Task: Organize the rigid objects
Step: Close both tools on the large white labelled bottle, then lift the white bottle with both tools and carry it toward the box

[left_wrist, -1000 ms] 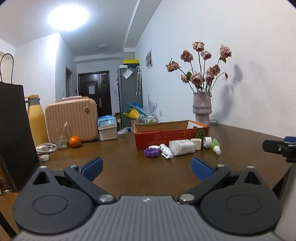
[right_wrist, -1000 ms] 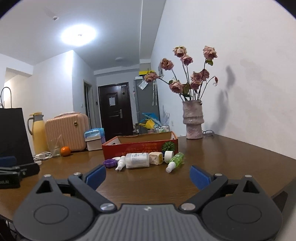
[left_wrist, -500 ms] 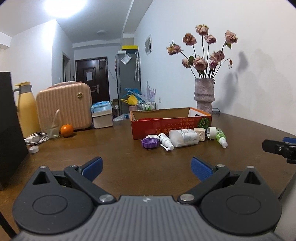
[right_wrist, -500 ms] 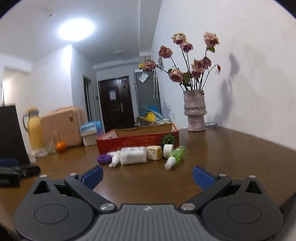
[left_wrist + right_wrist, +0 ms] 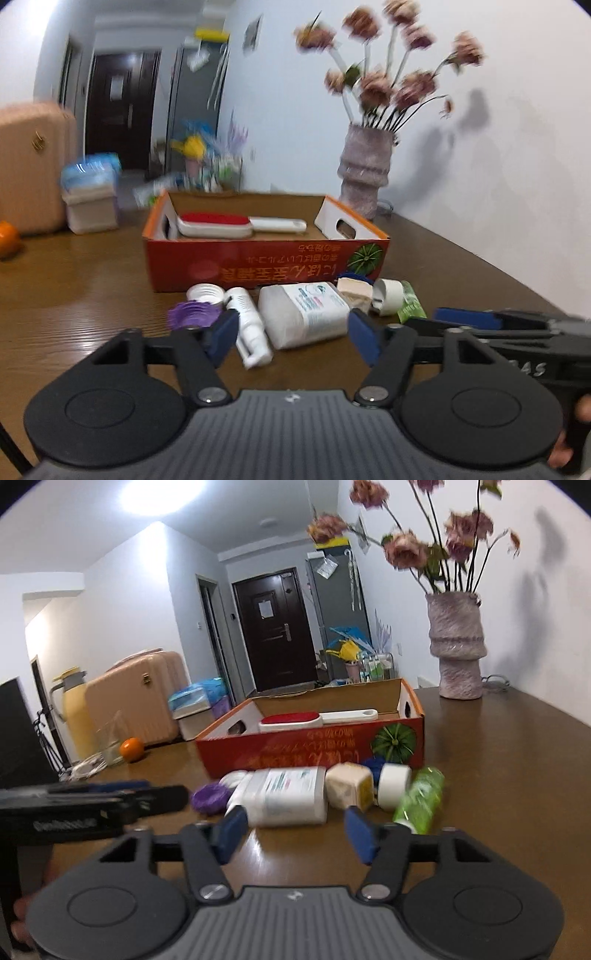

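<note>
From the left wrist, the left gripper (image 5: 293,338) tilts down at the table (image 5: 74,295), jaws closing but pressing nothing; the white bottle (image 5: 303,314) and spray bottle (image 5: 249,325) lie just ahead.

From the right wrist, the right gripper (image 5: 295,829) points likewise, jaws closing on nothing, with the white bottle (image 5: 286,795) just ahead, before the box (image 5: 314,749).

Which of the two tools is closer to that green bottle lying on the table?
Right. The right tool sits just left of the green bottle; the left tool is farther left, by the purple lid.
</note>
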`<state>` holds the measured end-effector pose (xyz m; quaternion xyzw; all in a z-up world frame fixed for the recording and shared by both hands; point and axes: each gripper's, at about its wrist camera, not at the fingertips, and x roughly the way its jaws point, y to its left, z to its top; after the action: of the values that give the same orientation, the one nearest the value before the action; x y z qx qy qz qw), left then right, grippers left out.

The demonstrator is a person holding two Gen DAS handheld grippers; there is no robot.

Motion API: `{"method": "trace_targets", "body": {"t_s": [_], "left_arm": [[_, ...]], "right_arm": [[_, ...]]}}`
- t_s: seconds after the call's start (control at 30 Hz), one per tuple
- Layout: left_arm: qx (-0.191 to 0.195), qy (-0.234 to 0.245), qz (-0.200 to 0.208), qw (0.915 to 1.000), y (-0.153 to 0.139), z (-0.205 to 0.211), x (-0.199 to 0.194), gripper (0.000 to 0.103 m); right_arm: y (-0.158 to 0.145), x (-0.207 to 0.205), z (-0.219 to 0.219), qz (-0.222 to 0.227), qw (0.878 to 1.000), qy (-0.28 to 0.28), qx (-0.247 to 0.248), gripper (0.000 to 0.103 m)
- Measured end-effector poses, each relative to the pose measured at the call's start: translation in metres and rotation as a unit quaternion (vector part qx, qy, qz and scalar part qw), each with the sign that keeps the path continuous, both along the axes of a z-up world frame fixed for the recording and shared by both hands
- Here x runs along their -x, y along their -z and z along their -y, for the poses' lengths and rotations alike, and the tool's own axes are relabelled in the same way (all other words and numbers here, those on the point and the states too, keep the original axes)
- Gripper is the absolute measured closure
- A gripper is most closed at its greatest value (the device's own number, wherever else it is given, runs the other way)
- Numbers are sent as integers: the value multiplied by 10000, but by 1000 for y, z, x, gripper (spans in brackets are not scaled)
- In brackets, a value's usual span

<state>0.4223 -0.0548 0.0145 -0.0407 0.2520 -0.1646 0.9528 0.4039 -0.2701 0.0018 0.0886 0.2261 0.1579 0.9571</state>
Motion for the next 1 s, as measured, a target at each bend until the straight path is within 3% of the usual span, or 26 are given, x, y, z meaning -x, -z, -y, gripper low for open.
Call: {"method": "trace_targets", "body": {"t_s": [0.07,0.17,0.3,0.4,0.5,0.63,0.73,1.0], "left_arm": [[53,77,-130,9999,5,6,-29,44],[-199,58,-330,9992,16,16,-59,54],[244,154,-863,9959,32,9,-86,59],[532,152,-866,9947,38,5,-92,63],[551,87,-818,9951,38,7,-89,68],[425,99,-682,9967,24,7,-57,69],[711,219,-710,9947,16,-3,-15,69],[1014,125,-918,9905,33,-13,113,70]], "right_arm": [[3,-32,1,-231,9993,-48,-299,58],[13,-71,2,-585,9957,-129,-710,64],[26,-96,3,-786,9926,-110,-919,67],[35,-107,9,-907,9883,-105,-1225,67],[40,-114,11,-1035,9846,-106,-1405,70],[30,-91,5,-1042,9894,-263,-981,76],[23,-52,8,-958,9893,-444,-1008,76],[29,69,3,-1120,9885,-453,-910,76]]}}
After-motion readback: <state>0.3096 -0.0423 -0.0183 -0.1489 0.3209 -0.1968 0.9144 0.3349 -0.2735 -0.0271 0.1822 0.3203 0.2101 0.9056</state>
